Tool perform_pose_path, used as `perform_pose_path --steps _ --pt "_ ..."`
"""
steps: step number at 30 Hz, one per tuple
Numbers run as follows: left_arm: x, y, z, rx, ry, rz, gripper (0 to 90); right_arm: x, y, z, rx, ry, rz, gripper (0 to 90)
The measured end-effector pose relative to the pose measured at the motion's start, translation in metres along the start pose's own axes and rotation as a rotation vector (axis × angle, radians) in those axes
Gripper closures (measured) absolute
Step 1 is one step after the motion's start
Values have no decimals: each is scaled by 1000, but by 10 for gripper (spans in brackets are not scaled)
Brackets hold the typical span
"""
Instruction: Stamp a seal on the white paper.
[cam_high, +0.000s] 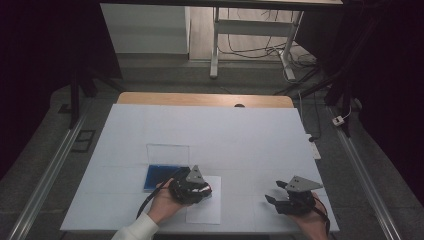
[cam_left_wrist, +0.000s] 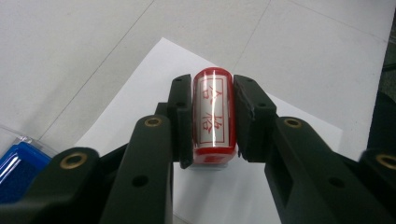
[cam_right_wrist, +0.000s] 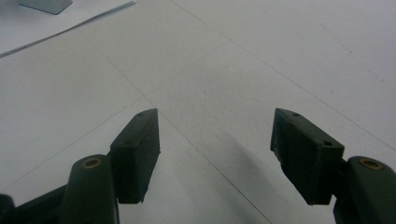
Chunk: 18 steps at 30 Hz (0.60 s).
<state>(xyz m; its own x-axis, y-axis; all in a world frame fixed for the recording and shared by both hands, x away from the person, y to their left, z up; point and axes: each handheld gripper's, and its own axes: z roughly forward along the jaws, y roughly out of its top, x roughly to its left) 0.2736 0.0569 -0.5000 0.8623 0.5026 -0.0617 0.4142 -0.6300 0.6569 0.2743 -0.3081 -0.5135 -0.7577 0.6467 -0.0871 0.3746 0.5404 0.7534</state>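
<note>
A red stamp with a white label of red characters is clamped between the jaws of my left gripper, held just above a white sheet of paper. In the high view my left gripper hovers over that paper, near the table's front. A blue ink pad in a clear open case lies just left of it, and its corner shows at the lower left of the left gripper view. My right gripper rests at the front right, open, nothing between its fingers.
A white cover spreads over the wooden table. Beyond its far edge stand a desk frame and floor cables. A white plug lies on the floor at the right. The paper's edge shows far off in the right gripper view.
</note>
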Motion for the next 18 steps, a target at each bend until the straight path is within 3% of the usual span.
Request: perform_pose_path --steps 18 --pt "0 -1 4 16 2 -7 708 1 0 0 1 0 3 326"
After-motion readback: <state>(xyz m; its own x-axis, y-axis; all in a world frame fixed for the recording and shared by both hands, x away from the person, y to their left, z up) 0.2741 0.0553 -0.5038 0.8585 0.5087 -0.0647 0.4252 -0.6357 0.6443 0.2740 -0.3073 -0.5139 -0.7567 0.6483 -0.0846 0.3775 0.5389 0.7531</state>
